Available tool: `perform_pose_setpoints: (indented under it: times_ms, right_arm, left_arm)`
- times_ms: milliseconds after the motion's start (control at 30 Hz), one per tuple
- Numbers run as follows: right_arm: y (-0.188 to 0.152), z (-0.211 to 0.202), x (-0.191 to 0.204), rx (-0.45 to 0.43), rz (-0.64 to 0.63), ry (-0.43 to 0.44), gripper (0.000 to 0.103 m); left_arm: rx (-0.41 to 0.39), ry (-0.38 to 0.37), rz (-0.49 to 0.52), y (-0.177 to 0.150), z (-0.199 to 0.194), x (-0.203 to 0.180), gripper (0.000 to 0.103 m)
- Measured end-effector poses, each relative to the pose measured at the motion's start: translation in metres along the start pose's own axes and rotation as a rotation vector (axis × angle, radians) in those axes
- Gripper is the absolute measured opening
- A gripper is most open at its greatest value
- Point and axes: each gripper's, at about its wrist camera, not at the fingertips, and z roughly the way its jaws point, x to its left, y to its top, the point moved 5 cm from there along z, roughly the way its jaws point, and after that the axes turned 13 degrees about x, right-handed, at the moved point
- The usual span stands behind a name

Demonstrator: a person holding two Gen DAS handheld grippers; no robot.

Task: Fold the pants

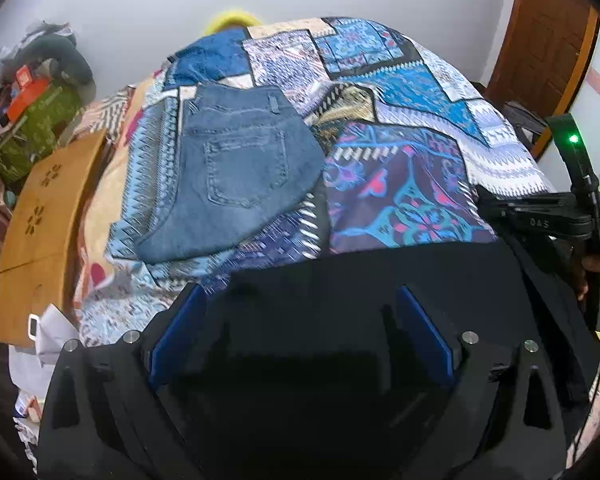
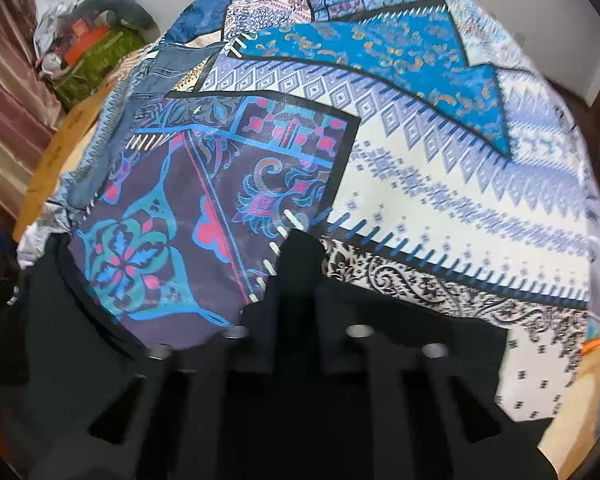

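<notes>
black soft fabric pants (image 1: 380, 272) lie on the near edge of the bed, over the patchwork-print blue and purple bedsheet (image 1: 400, 184), right under both grippers. in the left wrist view the left gripper (image 1: 300, 336) stands released, blue pads wide apart, black cloth lying between them but neither pad pressing on it. in the right wrist view the right gripper (image 2: 298, 280) is clenched, jaws together, and a peak of black cloth stands up at 12 o'clock from the fingertips, so it reads as pinching a fold of the pants.

key relation: the pants' long axis looks to run roughly 9 to 3 o'clock across the near edge, with one gripper toward each end; the right one's body shows at 3 o'clock in the left view. the left is the one not yet gripping, so it probably must close next before any lift or fold away toward 12 o'clock.

a folded blue denim garment (image 1: 236, 172) sits well apart at 11 o'clock on the sheet.
</notes>
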Motion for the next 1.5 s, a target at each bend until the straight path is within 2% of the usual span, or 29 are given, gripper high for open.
perform_pose_setpoints:
  times_ms: [133,433,567,667,833,1033,1267,1367,1433,1500]
  right_arm:
    - [-0.011,-0.022,-0.004,-0.041,0.016,0.005,0.008]
    - [-0.047,-0.138,-0.043,-0.252,0.088,0.002,0.007]
    - [-0.067,-0.189,-0.056,-0.349,0.102,-0.007,0.006]
    - [-0.082,-0.204,-0.058,-0.372,0.101,0.002,0.006]
    - [-0.119,-0.188,-0.067,-0.349,0.083,-0.058,0.006]
    - [-0.163,-0.132,-0.096,-0.242,0.189,-0.026,0.006]
    - [-0.2,-0.082,-0.103,-0.139,0.262,0.02,0.008]
    - [-0.211,-0.071,-0.104,-0.114,0.301,0.03,0.014]
    - [-0.217,-0.068,-0.108,-0.074,0.338,0.015,0.026]
    - [-0.221,-0.074,-0.108,-0.075,0.345,-0.017,0.03]
  left_arm:
    - [0.026,0.011,0.04,-0.009,-0.003,-0.017,0.096]
    - [0.093,-0.058,0.126,-0.028,-0.014,-0.082,0.096]
    - [0.111,-0.064,0.164,-0.039,-0.016,-0.116,0.096]
    - [0.122,-0.062,0.176,-0.046,-0.015,-0.137,0.096]
    - [0.147,-0.077,0.168,-0.056,-0.01,-0.161,0.096]
    - [0.125,-0.022,0.201,-0.066,-0.006,-0.179,0.097]
    - [0.127,-0.038,0.18,-0.066,-0.005,-0.176,0.097]
    - [0.124,-0.04,0.179,-0.066,-0.006,-0.176,0.097]
    - [0.115,-0.043,0.174,-0.066,-0.008,-0.174,0.097]
    - [0.092,-0.043,0.161,-0.065,-0.014,-0.169,0.097]
